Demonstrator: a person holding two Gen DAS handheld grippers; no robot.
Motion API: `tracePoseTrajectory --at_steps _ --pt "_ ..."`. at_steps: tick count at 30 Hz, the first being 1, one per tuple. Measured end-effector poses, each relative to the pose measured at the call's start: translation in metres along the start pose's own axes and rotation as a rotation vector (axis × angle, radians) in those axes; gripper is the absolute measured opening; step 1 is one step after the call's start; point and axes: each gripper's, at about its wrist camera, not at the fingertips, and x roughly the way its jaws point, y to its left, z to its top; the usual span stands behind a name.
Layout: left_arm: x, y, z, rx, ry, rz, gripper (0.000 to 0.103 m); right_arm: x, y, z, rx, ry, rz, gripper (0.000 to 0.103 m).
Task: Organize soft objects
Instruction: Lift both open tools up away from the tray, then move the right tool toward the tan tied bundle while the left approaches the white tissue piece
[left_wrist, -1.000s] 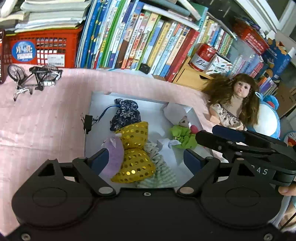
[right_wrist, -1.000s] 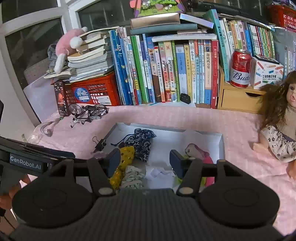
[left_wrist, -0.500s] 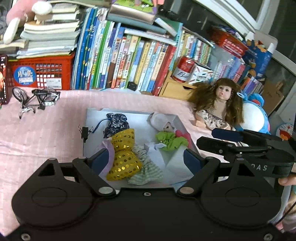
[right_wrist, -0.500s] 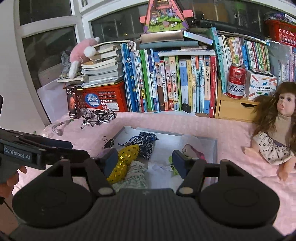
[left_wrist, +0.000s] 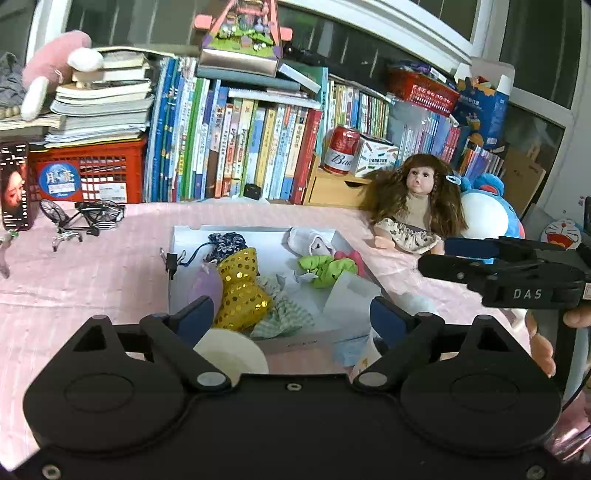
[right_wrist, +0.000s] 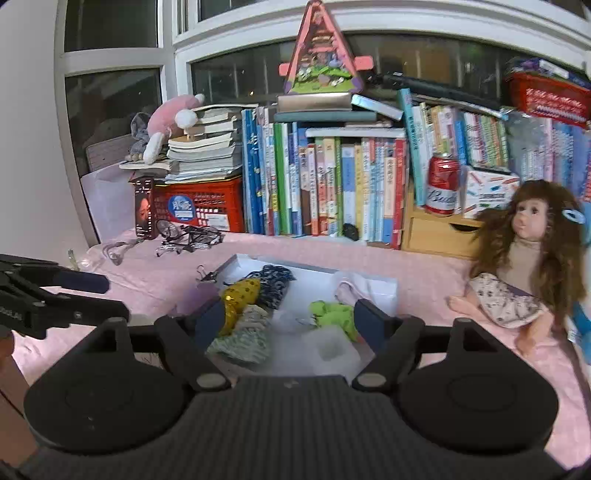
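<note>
The left hand-held gripper (left_wrist: 291, 314) hangs over the near edge of a shallow white tray (left_wrist: 258, 234), its blue-padded fingers spread wide with nothing between them. The right hand-held gripper (right_wrist: 290, 319) is likewise spread apart and empty, poised above the same tray; seen from the left wrist, its black body carries the letters "DAS".

The soft things lie inside the tray, which sits on a surface covered by a pink cloth (left_wrist: 74, 273). A gold sequined bow (left_wrist: 242, 286) lies left of centre, touching a pale purple pouch (left_wrist: 208, 282) and a dark blue patterned drawstring bag (left_wrist: 225, 243) behind it. A green checked cloth (left_wrist: 284, 317) lies at the bow's near side. A lime green scrunchie (left_wrist: 323, 266) rests toward the right, with a pink piece (left_wrist: 349, 256) just beside it. A roll of tape (left_wrist: 231, 354) sits outside the tray's near edge.

Behind stands a row of books (left_wrist: 240, 147), a red can lettered "Bud" (left_wrist: 341, 149) on a small wooden drawer unit (left_wrist: 332, 190), and a long-haired doll (left_wrist: 415, 206) seated to the right.
</note>
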Motion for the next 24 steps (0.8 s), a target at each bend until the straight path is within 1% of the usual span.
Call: tracePoseTrajectory --at_steps 4,8,13,19,24 --pt "-0.008 0.000 -0.023 -0.015 -0.025 0.021 0.091 -0.012 -0.005 -0.017 0.006 -0.026 -0.037 0.088" --pt "-0.013 0.000 -0.044 -0.021 -0.033 0.041 0.091 -0.021 -0.007 -0.035 -0.010 -0.045 -0.077 0.088" --pt "-0.019 -0.002 -0.063 -0.014 -0.060 0.074 0.092 -0.030 -0.010 -0.056 -0.024 -0.065 -0.111 0.089" --pt "-0.025 -0.008 -0.082 0.010 -0.102 0.117 0.095 -0.037 -0.016 -0.075 -0.008 -0.093 -0.140 0.095" --pt "-0.020 -0.009 -0.098 0.000 -0.105 0.148 0.095 -0.037 -0.021 -0.090 -0.003 -0.106 -0.170 0.099"
